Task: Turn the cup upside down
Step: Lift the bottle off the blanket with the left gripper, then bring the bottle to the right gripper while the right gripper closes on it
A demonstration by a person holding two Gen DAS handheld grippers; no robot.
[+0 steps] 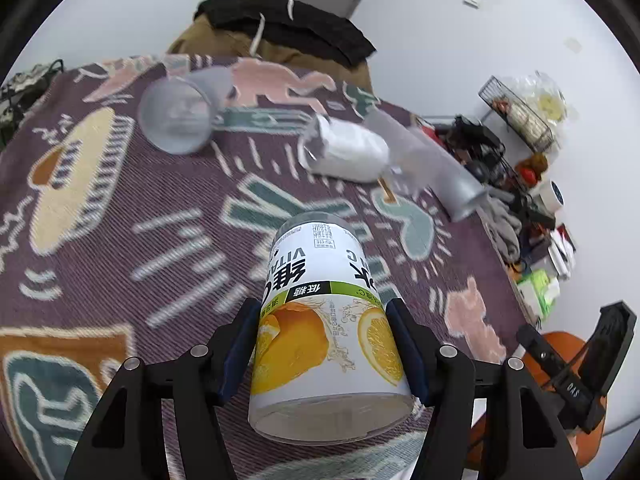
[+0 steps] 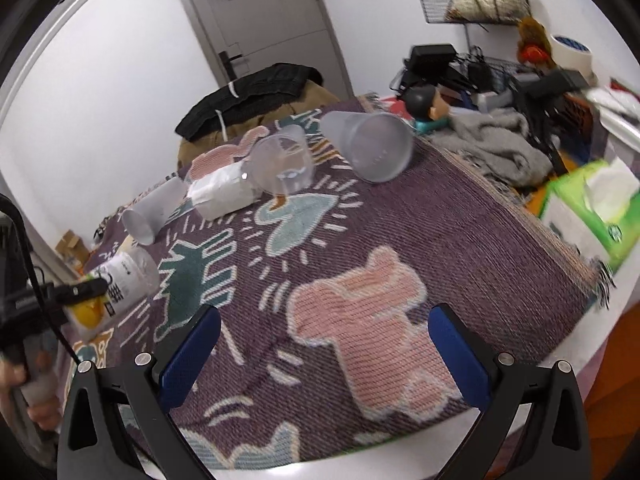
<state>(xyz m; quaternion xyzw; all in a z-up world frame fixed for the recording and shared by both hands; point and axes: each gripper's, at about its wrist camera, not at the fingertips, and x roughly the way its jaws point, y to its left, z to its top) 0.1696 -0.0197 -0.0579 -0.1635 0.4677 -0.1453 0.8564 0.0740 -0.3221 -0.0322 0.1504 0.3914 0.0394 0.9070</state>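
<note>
My left gripper (image 1: 322, 322) is shut on a paper cup (image 1: 326, 320) with a white label and orange-fruit print, held tilted above the patterned cloth with its printed text upside down. The same cup (image 2: 120, 280) shows at the far left of the right wrist view, between the left gripper's fingers. My right gripper (image 2: 324, 332) is open and empty, low over a pink shape on the cloth. Which end of the cup faces me I cannot tell.
On the purple patterned tablecloth (image 1: 140, 240) lie three translucent plastic cups on their sides (image 2: 370, 146) (image 2: 282, 164) (image 2: 154, 210) and a white wrapped cup (image 2: 224, 192). A chair with dark clothes (image 2: 256, 96) stands behind. Clutter, a grey cloth and a green tissue box (image 2: 592, 208) sit on the right.
</note>
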